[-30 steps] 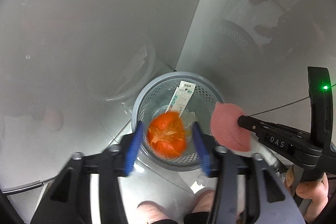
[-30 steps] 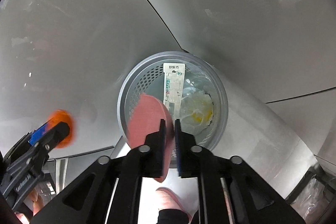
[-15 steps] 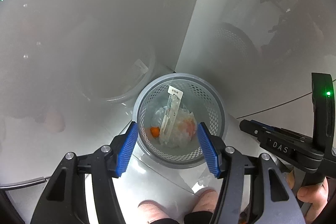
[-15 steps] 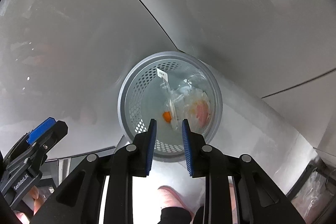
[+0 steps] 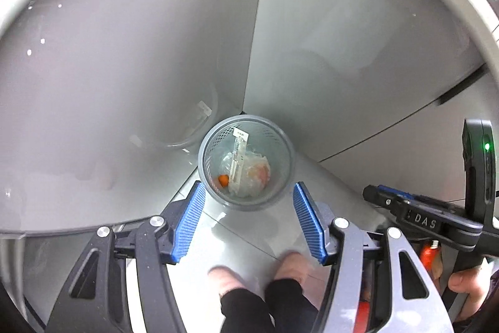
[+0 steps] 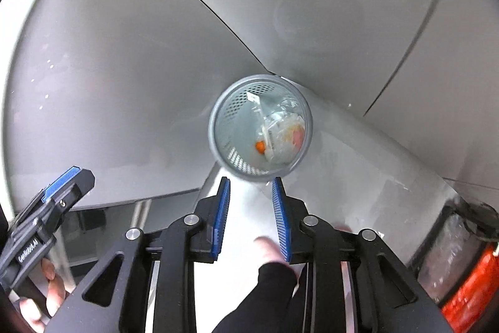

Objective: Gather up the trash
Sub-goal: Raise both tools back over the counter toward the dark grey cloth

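A grey perforated waste basket point(image 5: 205, 167) stands on the floor in a corner and also shows in the right wrist view point(image 6: 213, 127). Inside lie an orange piece point(image 5: 222, 180), a pink piece point(image 5: 262, 173), clear plastic wrap point(image 5: 246, 177) and a long white packet point(image 5: 238, 152). My left gripper point(image 5: 248, 217) is open and empty, above the basket. My right gripper point(image 6: 251, 217) is open and empty, also above the basket. The right gripper shows at the right edge of the left wrist view point(image 5: 405, 208); the left one shows at the lower left of the right wrist view point(image 6: 59, 189).
Grey walls point(image 5: 156, 52) meet in a corner behind the basket. The person's feet point(image 5: 227, 280) stand on the pale floor below the grippers. A red object point(image 6: 467, 286) lies at the lower right of the right wrist view.
The left gripper let go of the orange piece and the right gripper let go of the pink piece; both now lie in the basket. Both grippers have risen away from it.
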Motion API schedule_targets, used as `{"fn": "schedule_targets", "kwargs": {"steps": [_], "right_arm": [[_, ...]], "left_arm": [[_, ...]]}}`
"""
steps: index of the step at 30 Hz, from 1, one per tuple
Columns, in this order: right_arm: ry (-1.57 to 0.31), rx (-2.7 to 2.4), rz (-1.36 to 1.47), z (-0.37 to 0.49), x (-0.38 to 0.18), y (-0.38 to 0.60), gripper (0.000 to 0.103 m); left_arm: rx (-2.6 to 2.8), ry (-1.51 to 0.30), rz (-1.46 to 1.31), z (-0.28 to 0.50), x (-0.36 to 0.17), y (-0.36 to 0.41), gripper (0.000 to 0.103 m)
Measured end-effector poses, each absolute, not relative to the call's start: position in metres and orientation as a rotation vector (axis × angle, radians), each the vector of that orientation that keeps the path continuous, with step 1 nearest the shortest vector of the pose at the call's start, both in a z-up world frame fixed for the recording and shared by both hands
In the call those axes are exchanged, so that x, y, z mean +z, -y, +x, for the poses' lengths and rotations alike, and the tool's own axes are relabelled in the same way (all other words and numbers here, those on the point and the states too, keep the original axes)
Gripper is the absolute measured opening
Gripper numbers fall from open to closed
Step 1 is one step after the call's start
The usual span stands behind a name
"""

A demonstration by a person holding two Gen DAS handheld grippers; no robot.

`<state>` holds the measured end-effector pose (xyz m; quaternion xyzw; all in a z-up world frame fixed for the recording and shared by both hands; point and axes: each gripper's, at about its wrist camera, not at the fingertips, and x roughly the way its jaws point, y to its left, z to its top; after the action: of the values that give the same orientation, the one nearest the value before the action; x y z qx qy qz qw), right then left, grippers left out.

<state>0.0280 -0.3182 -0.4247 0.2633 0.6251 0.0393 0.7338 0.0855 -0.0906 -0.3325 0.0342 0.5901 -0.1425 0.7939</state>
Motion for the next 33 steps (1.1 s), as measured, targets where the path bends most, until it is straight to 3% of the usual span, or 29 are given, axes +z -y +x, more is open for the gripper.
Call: {"fn": "schedule_targets", "kwargs": {"steps": [10, 18, 25, 33], "right_arm": [[-1.220, 0.267, 0.491, 0.014, -0.256, 0.331, 0.035], [-1.068, 0.336, 0.412, 0.048, -0.166, 0.336, 0.038], [-0.983, 0.327, 0.407, 0.116, -0.132, 0.319, 0.039], [-0.951, 0.213, 0.393, 0.234, -0.116, 0.297, 0.043]], "left_arm": [[-0.254, -1.132, 0.000, 0.063, -0.162, 0.090, 0.063], [-0.166, -1.000, -0.075, 0.074, -0.066, 0.068, 0.067], [-0.142, -0.898, -0.109, 0.137, -0.034, 0.035, 0.072], [-0.144, -0.883, -0.123, 0.266, -0.045, -0.007, 0.075]]}}
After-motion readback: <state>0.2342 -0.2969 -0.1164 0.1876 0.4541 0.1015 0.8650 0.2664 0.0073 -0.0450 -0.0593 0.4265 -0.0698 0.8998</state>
